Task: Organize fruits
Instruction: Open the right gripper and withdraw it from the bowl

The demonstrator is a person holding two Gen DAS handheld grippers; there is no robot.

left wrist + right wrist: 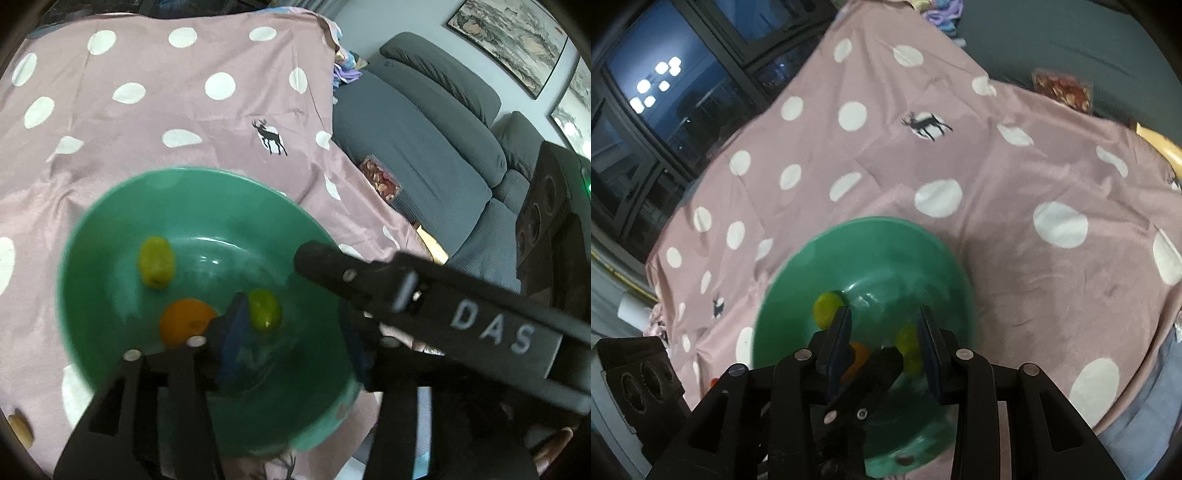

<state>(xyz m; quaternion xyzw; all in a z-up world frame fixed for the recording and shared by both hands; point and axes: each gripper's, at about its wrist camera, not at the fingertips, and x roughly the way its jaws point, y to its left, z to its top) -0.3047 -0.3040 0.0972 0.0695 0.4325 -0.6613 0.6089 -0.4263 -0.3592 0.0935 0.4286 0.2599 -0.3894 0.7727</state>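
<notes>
Fruit sat inside the green bowl (pixel 934 251) on the desk, the near lime (pixel 908 341) just inside the right claw (pixel 886 332)'s spread, empty fingers, the left claw (pixel 291 325) likewise agape alongside.

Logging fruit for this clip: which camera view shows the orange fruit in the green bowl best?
The left wrist view. There the orange fruit lies almost fully exposed on the floor of the green bowl, only its right edge hidden. In the right wrist view only a sliver shows between the right hand-held gripper's open fingers.
</notes>
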